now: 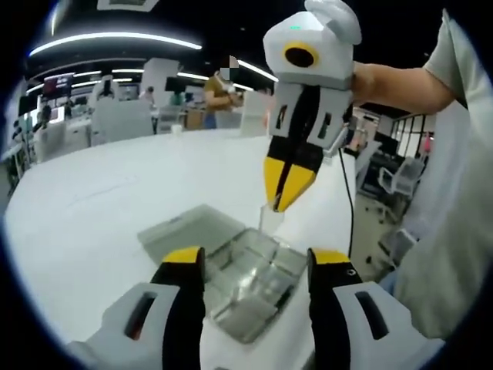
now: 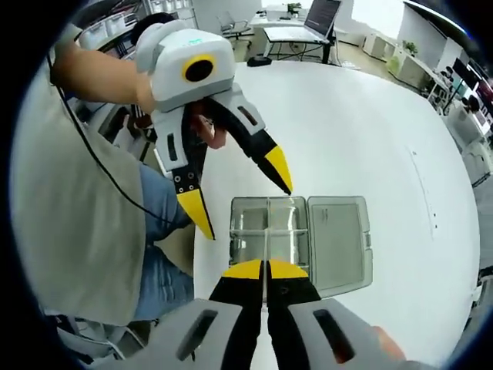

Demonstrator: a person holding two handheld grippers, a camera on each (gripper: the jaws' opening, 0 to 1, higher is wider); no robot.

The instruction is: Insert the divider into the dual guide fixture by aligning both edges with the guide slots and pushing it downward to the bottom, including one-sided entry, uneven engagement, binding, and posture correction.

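The landmark here is the clear plastic fixture box (image 1: 246, 281), lying open on the white counter (image 1: 100, 200) with its lid (image 1: 181, 227) folded flat beside it.

In the left gripper view, from left to right: the counter spreads away to the left of the box, with office desks and a standing person far beyond it. Nearer, the left tongs (image 1: 256, 266) rise from the bottom edge, released, their yellow-tipped jaws spread wide with one on each side of the box's near end and touching nothing. Above the box's far edge hang the right tongs (image 1: 286, 202), pointing down, clenched on the thin clear divider (image 1: 271, 220), whose lower edge reaches down to the box. To the right of the box are the person's pale sleeve and forearm.

In the right gripper view, from left to right: the person's grey shirt and blue jeans lie left of the box. The left tongs (image 2: 246, 204) hover over the box's left end, jaws apart. The box (image 2: 266, 231) shows its compartments, the lid (image 2: 335, 239) open to its right. The right tongs (image 2: 266, 270) sit at the box's near edge, jaws pressed together on the divider (image 2: 267, 227), seen edge-on as a thin line running across the box.
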